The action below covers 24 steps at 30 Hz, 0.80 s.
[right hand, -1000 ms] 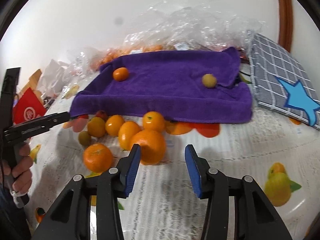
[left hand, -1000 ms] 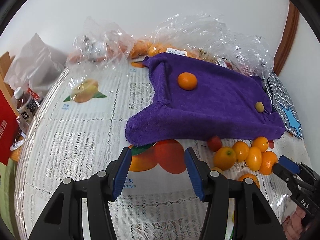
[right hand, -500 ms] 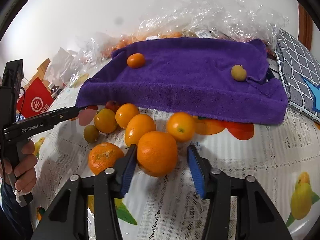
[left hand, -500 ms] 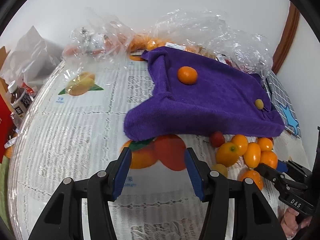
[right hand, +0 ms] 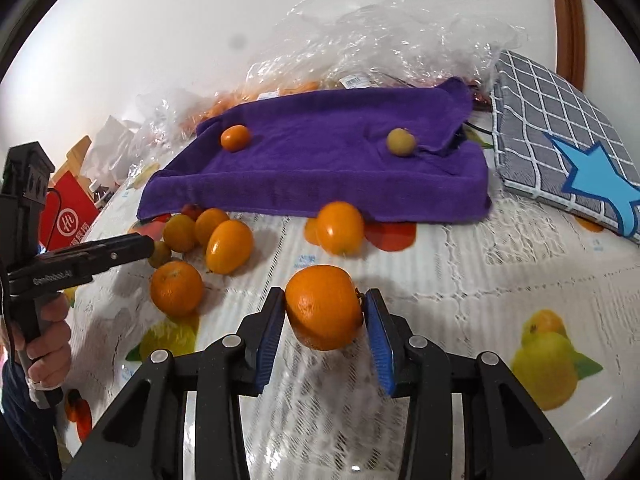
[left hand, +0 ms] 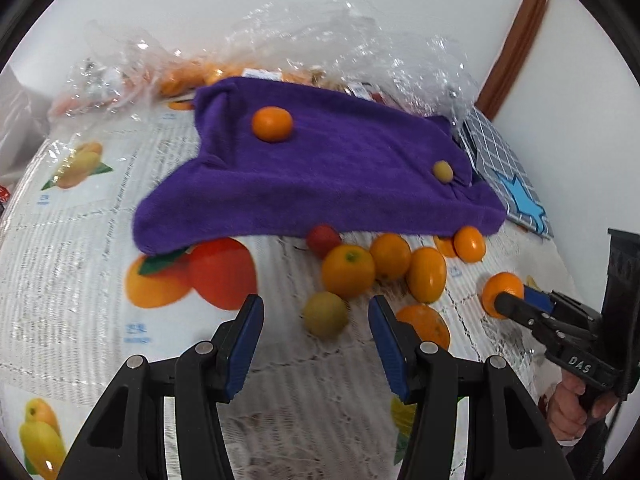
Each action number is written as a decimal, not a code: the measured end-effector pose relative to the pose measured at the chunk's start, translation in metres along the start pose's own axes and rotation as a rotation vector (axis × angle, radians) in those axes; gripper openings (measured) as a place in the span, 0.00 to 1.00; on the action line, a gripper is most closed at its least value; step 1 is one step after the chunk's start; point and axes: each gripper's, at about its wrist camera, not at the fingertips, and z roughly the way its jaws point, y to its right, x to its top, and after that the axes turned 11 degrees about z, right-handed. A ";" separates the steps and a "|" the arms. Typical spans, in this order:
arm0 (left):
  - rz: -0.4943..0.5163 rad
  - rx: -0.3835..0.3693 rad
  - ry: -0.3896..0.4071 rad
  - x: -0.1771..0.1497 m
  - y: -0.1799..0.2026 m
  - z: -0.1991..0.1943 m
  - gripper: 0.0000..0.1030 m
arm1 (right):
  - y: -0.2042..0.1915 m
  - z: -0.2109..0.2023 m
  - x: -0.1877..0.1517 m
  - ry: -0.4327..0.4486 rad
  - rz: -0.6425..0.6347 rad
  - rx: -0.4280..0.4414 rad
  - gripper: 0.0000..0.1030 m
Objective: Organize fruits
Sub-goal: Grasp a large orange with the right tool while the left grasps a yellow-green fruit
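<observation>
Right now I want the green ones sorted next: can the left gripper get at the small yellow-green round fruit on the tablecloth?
Probably yes. The left gripper is open, and the small yellow-green round fruit lies just ahead between its fingers with nothing in the way.

Wall (right hand: 200,20): plain white; brown wooden trim (left hand: 516,36) at right
Worktop (right hand: 500,280): white lace-patterned cloth printed with fruit pictures

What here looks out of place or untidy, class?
Loose fruit lies scattered on the tablecloth below the purple towel, which bears only an orange and a greenish fruit. Crumpled plastic bags pile up behind it. The right gripper clamps one orange.
</observation>
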 end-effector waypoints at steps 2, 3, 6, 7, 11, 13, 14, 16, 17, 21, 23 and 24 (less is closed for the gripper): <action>0.015 0.006 -0.012 -0.001 0.005 0.005 0.42 | 0.002 -0.002 -0.001 0.002 0.002 0.007 0.39; 0.025 0.015 -0.015 -0.002 0.007 0.006 0.41 | 0.002 -0.003 -0.002 0.004 0.000 0.004 0.39; 0.056 0.048 -0.017 -0.004 0.011 0.008 0.29 | 0.001 -0.004 -0.004 0.008 -0.005 0.001 0.39; 0.060 0.047 -0.017 -0.003 0.012 0.009 0.25 | 0.001 -0.004 -0.004 0.008 -0.007 -0.001 0.39; 0.050 0.037 0.008 -0.004 0.009 0.005 0.25 | -0.002 -0.004 -0.005 0.010 -0.014 -0.014 0.39; 0.047 0.044 0.021 -0.004 0.006 0.000 0.25 | -0.003 -0.004 -0.005 0.012 -0.017 -0.018 0.39; 0.050 0.053 0.021 -0.004 0.005 -0.001 0.25 | -0.003 -0.003 -0.005 0.011 -0.017 -0.019 0.40; 0.059 0.069 0.013 -0.005 0.004 0.000 0.25 | -0.004 -0.002 -0.004 0.009 -0.016 -0.021 0.40; 0.060 0.071 0.008 -0.005 0.004 0.001 0.25 | -0.004 -0.001 -0.003 0.007 -0.014 -0.023 0.40; 0.053 0.067 0.007 -0.006 0.003 0.004 0.25 | -0.002 0.005 -0.001 -0.006 -0.005 -0.049 0.43; 0.052 0.068 0.013 -0.006 0.004 0.005 0.25 | 0.001 0.007 -0.001 -0.007 0.002 -0.051 0.43; 0.051 0.070 0.017 -0.007 0.004 0.004 0.25 | 0.001 0.007 -0.002 -0.005 0.004 -0.051 0.42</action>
